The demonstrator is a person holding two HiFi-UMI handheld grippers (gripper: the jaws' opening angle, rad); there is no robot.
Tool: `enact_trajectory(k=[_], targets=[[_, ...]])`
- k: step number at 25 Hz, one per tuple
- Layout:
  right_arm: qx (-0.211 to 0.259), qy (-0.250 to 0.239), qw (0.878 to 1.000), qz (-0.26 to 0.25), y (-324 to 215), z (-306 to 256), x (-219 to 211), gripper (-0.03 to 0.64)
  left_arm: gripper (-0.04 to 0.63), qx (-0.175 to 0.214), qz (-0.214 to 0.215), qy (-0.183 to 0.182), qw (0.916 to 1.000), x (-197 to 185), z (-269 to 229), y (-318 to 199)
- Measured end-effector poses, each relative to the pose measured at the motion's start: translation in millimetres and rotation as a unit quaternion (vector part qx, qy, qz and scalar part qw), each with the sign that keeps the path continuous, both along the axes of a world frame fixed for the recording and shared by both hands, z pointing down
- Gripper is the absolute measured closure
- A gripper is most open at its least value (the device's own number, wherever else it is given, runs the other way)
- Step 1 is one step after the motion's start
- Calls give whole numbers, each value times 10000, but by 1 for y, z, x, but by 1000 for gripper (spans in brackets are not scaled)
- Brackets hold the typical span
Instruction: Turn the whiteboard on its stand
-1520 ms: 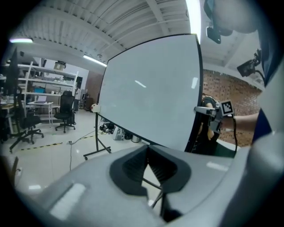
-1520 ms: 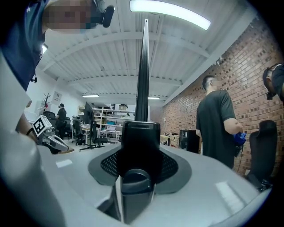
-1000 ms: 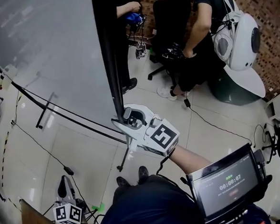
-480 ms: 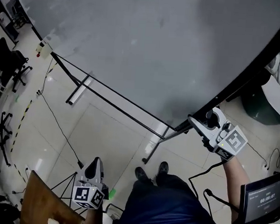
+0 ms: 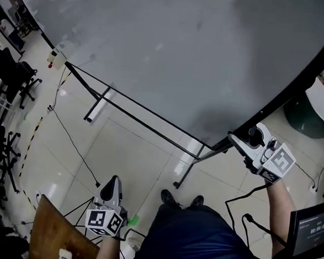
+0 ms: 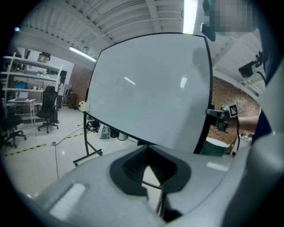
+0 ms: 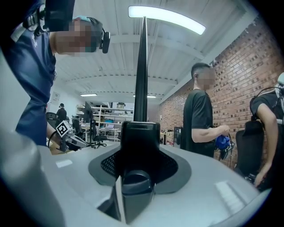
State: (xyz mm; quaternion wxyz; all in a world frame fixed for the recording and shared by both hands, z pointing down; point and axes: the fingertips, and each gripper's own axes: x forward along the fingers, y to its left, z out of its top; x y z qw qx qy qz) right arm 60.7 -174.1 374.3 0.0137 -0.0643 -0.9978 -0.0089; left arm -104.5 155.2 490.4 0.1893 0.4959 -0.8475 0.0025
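- The left gripper, a grey two-jaw tool with a square-marker cube, sits low at the person's left side. It points forward and slightly down over the tiled floor, well apart from the board. In the left gripper view its tips are pressed together with nothing between them.
- The black tubular stand rests on the floor beneath the board.
- The large pale-grey whiteboard with a black frame stands upright on that stand. Its long axis runs level across the person's front, from far left to near right. Its broad face is turned toward the left gripper.
- The right gripper is held out level on a bare, extended forearm. Its jaws are clamped on the whiteboard's black frame at the near right-hand edge. The frame rises straight up between them.
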Motion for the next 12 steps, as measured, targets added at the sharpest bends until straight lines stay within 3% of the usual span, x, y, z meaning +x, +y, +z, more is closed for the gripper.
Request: enact_trajectory(k=[6, 12], targets=[[-32, 166, 9999, 38, 0, -6, 26, 445, 590, -5, 152, 58, 9999, 0, -4, -6], [-70, 420, 9990, 102, 3, -6, 23, 445, 590, 15, 325, 76, 9994, -25, -4, -3]])
